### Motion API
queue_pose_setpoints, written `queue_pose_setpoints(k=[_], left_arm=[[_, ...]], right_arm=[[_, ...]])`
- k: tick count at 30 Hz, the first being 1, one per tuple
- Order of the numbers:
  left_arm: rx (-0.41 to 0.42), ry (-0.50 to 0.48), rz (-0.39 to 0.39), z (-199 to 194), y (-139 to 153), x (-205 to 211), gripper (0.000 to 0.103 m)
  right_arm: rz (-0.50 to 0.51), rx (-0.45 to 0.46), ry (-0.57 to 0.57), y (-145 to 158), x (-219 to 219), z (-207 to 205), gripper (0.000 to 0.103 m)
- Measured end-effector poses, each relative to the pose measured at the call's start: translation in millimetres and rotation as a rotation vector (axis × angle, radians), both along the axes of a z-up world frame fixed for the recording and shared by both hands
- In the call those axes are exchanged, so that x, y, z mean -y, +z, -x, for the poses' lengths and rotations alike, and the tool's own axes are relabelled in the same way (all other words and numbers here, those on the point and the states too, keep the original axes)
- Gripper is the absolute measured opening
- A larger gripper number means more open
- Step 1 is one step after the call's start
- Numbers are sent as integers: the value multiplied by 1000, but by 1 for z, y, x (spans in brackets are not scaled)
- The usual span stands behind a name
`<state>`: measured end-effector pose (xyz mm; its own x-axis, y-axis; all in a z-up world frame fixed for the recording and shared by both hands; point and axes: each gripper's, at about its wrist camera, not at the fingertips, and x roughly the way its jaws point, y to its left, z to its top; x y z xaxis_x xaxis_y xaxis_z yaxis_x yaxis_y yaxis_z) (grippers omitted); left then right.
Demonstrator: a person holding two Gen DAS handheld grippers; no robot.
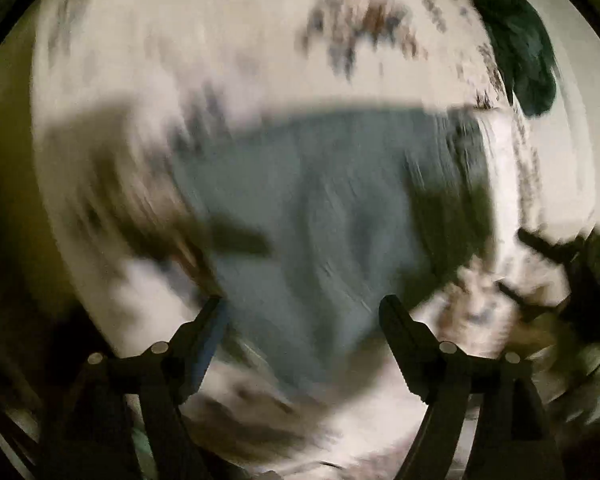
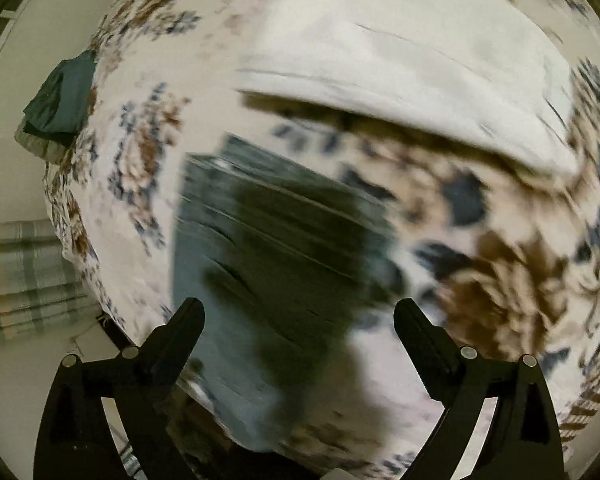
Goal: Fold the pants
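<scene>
So we're looking down at a bed covered in a floral bedspread (image 2: 140, 152), white with brown and blue flowers, and it fills most of both views. Everything is pretty motion-blurred, so details are fuzzy. Far side of the bed in the right wrist view there's a big white folded cloth (image 2: 400, 64), maybe a sheet or blanket, can't say which. Nearer to us the blue-grey pants (image 2: 228, 240) lie flat on the bedspread, folded into a rough rectangle, with a dark shadow falling across them. In the left wrist view the same pants (image 1: 332, 208) sit in the middle, right in front of our fingers. A dark teal garment (image 2: 62, 96) sits bunched at the far left edge of the bed, well apart from the pants.

Our left gripper (image 1: 304, 312) is spread wide, nothing in it, hovering over the near edge of the pants. Our right gripper (image 2: 298, 312) is also spread wide and empty, above the pants.
</scene>
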<state>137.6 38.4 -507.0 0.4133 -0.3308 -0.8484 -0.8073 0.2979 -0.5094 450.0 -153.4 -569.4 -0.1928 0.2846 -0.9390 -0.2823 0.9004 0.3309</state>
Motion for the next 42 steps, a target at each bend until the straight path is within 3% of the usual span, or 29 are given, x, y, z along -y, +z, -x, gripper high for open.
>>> queue_pose_setpoints(k=[2, 3, 9, 11, 13, 16, 19, 23, 25, 28, 30, 31, 32, 36, 39, 40, 42], left_arm=[[22, 93, 134, -4, -17, 33, 77], [26, 116, 160, -6, -22, 45, 77], [-22, 256, 213, -14, -55, 72, 77], [-38, 290, 208, -12, -61, 70, 77], [-52, 293, 187, -11, -60, 66, 77], [-47, 262, 179, -9, -52, 59, 77], [-72, 200, 114, -5, -30, 46, 77], [-61, 179, -1, 0, 0, 20, 77], [-68, 163, -66, 7, 4, 14, 77], [-92, 152, -169, 4, -4, -1, 77], [-113, 156, -219, -1, -13, -21, 77], [-116, 156, -233, -3, -18, -34, 77], [-116, 156, -242, -2, -19, -39, 77], [-107, 174, -273, -10, -16, -56, 77], [-89, 172, -259, -6, -10, -50, 77], [-87, 168, -245, -6, -9, -46, 77], [-67, 165, -199, -4, -4, -34, 77]], right_arm=[[-15, -25, 5, -10, 29, 0, 97], [-30, -41, 4, -16, 42, -1, 97], [-126, -104, -8, -52, 55, -16, 94], [-151, -96, -17, -61, 43, -26, 63], [-113, -62, 5, -74, 27, -37, 55], [-35, -31, 16, -80, 12, -45, 54], [26, 64, 72, -51, 5, -42, 55], [-59, 155, 170, -9, -14, -33, 77], [-89, 163, 265, -4, -43, -30, 77], [-61, 155, 404, -20, -93, -27, 77], [-22, 151, 469, -32, -121, -26, 70], [-13, 174, 501, -34, -126, -23, 41], [9, 212, 545, -32, -137, -20, 22], [21, 313, 573, -14, -151, -13, 15], [16, 333, 563, -14, -166, -19, 15], [35, 316, 577, -21, -172, -21, 16], [67, 263, 589, -29, -177, -24, 29]])
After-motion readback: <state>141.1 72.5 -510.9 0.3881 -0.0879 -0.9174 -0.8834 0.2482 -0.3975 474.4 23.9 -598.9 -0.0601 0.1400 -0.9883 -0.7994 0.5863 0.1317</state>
